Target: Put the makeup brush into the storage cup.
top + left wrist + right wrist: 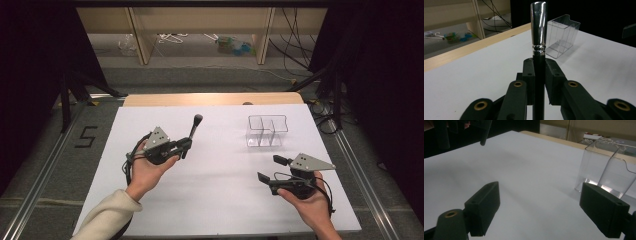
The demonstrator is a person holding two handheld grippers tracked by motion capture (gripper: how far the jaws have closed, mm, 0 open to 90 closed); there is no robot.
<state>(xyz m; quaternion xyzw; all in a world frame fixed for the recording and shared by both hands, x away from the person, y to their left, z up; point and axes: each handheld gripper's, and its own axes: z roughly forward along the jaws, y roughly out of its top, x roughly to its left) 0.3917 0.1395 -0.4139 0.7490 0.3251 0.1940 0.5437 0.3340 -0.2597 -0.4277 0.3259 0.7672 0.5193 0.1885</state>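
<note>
Left gripper view, left tool (539,72) clamping silver-capped black stick (538,30), right tool (274,168) open beside clear bin (267,131)

Black "5" marked on floor (86,136).

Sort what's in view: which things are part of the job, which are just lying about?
In play:
- left gripper, shut on the brush
- clear organizer, on the table
- right gripper, open, near the organizer

Lying about:
- hangers and clutter on the floor beyond the table
- cables
</note>
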